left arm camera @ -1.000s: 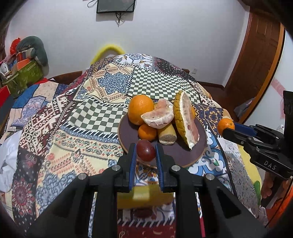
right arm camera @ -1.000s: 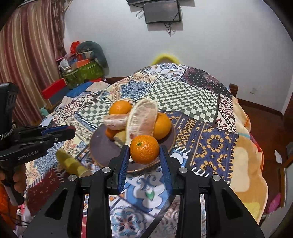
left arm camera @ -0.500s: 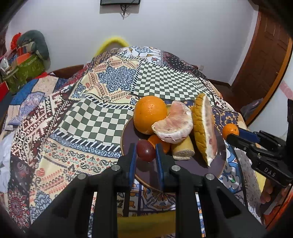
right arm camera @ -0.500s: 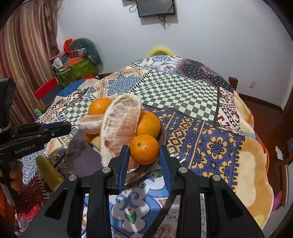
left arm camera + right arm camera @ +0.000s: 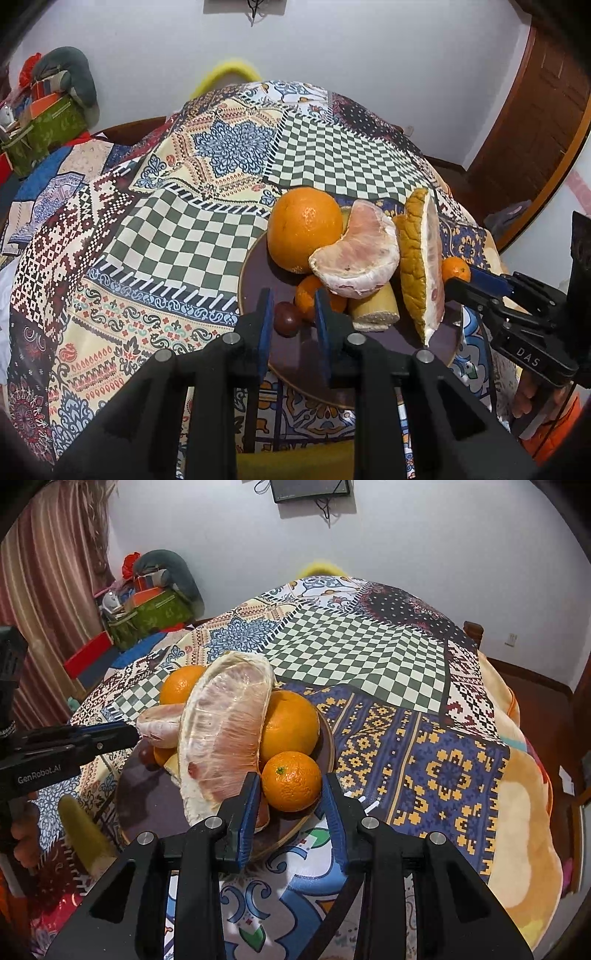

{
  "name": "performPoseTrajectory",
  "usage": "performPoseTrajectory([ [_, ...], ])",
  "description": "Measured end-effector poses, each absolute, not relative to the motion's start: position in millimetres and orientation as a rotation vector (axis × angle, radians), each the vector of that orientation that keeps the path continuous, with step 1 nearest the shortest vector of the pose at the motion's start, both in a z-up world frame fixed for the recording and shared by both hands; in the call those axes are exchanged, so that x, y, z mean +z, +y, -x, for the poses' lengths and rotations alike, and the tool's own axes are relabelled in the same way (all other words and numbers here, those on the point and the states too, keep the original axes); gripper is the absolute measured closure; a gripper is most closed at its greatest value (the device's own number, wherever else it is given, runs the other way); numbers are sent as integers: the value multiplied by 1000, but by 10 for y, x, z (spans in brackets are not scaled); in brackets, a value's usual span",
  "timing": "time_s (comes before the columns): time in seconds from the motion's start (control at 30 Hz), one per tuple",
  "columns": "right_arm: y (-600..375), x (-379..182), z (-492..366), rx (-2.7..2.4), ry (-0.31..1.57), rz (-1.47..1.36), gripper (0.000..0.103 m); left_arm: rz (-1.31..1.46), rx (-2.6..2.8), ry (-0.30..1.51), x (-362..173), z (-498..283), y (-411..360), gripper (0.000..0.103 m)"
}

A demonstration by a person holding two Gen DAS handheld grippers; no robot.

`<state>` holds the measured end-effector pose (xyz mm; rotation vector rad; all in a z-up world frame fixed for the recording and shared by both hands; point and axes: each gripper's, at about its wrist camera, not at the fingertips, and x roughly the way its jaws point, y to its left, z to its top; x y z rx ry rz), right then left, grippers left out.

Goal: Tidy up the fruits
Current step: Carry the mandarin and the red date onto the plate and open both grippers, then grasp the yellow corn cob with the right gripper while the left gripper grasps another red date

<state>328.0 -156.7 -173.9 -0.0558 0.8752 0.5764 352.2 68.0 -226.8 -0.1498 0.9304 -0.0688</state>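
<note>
A dark round plate (image 5: 258, 273) on the patchwork cloth holds a big orange (image 5: 304, 229), a peeled pomelo segment (image 5: 360, 258), a pomelo wedge with rind (image 5: 421, 266), a small orange (image 5: 306, 295) and a cane piece (image 5: 375, 314). My left gripper (image 5: 291, 321) is open over the plate's near side; a dark red fruit (image 5: 286, 324) lies on the plate between its pads. My right gripper (image 5: 291, 794) is slightly open around a small mandarin (image 5: 291, 781) resting at the plate's right edge (image 5: 328, 738).
A yellow-green piece (image 5: 83, 830) lies on the cloth near the plate's front left. The cloth-covered table (image 5: 192, 240) drops away on all sides. Clutter with a green bag (image 5: 48, 129) stands at the far left; a wooden door (image 5: 535, 110) is at the right.
Both grippers moved forward over the plate. The left jaws opened and the dark red fruit now lies on the plate. The right jaws widened around the mandarin, now at the plate's edge.
</note>
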Motion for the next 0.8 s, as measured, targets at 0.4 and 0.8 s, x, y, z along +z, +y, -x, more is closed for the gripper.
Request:
performPoseTrajectory([
  [0.4, -1541, -1515, -3061, 606, 837, 73, 57, 134, -45, 883, -2032, -3204, 767, 69],
  [0.8, -1286, -1511, -2666, 679, 859, 131, 52, 136, 96, 898, -1980, -2623, 1312, 54],
])
